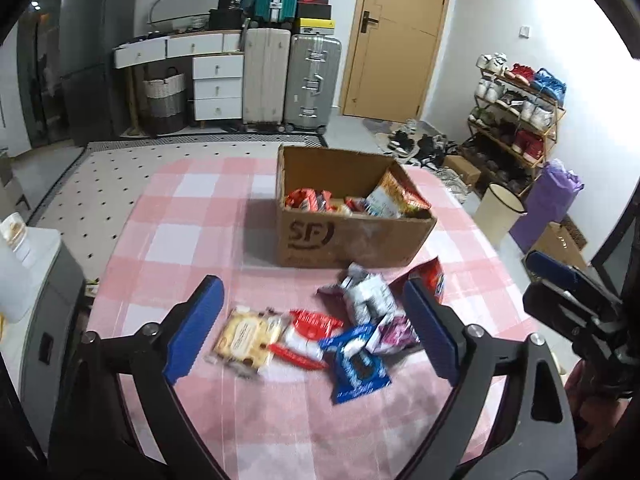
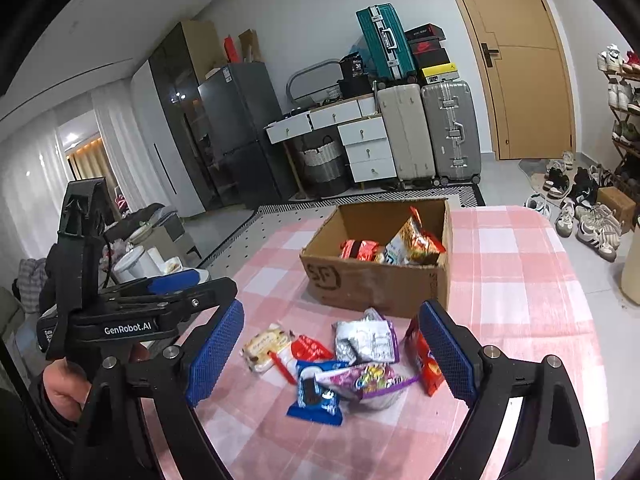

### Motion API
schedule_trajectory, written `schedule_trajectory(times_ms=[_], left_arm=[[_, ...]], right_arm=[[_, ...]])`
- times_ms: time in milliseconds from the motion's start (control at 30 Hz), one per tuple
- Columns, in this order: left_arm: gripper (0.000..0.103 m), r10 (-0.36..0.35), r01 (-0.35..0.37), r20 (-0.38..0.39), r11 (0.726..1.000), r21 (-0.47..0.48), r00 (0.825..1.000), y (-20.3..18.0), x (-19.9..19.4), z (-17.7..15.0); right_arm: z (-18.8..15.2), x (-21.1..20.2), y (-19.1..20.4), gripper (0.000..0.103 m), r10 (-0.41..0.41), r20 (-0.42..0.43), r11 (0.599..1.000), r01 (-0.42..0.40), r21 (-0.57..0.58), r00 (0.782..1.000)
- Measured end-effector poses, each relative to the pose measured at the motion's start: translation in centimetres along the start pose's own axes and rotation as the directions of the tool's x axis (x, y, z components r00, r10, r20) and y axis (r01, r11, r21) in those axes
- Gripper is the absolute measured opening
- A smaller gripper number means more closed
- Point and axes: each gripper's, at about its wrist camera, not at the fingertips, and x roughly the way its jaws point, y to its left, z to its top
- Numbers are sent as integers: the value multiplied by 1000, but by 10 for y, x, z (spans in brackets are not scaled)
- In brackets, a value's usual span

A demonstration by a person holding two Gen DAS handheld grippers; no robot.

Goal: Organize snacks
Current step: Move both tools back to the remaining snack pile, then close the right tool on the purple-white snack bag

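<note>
A cardboard box (image 1: 352, 236) with several snack packs inside stands on the pink checked tablecloth (image 1: 192, 240); it also shows in the right wrist view (image 2: 376, 284). In front of it lies a loose pile: a yellow biscuit pack (image 1: 244, 338), a red-white pack (image 1: 308, 336), a blue cookie pack (image 1: 358, 366), a silver pack (image 1: 366, 294), a purple pack (image 2: 368, 380) and a red pack (image 2: 426, 360). My left gripper (image 1: 316, 332) is open and empty above the pile. My right gripper (image 2: 340, 354) is open and empty above it too.
Beyond the table are suitcases (image 1: 292, 76), white drawers (image 1: 218, 88), a woven basket (image 1: 164, 100), a door (image 1: 396, 36) and a shoe rack (image 1: 516, 116). A white bin (image 1: 498, 210) stands right of the table. A grey unit (image 1: 44, 296) stands at the left.
</note>
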Motion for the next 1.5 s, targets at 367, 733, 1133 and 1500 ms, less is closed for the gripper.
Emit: schedule_trajectory(times_ms=[367,733,1133,1500], left_arm=[[102,2,-2,21,1000,-21,1000,5,-1,-47],[102,-11,8,-72,999,-33,997,11,45,-68],[102,-43,40,-133,999,-28,990,13,80,-77],[102,-63,59,-171,998,-27,983,14,105,-80]], right_arm=[[-36,14,-7,95,6,-68,999,-3,42,998],[-66,56,-35,97,33,-164,991,-10,137,986],[-80,107,-63,97,115,-236,962,-48,270,965],[-80,139,-79,96,142,-257,939,-48,340,956]])
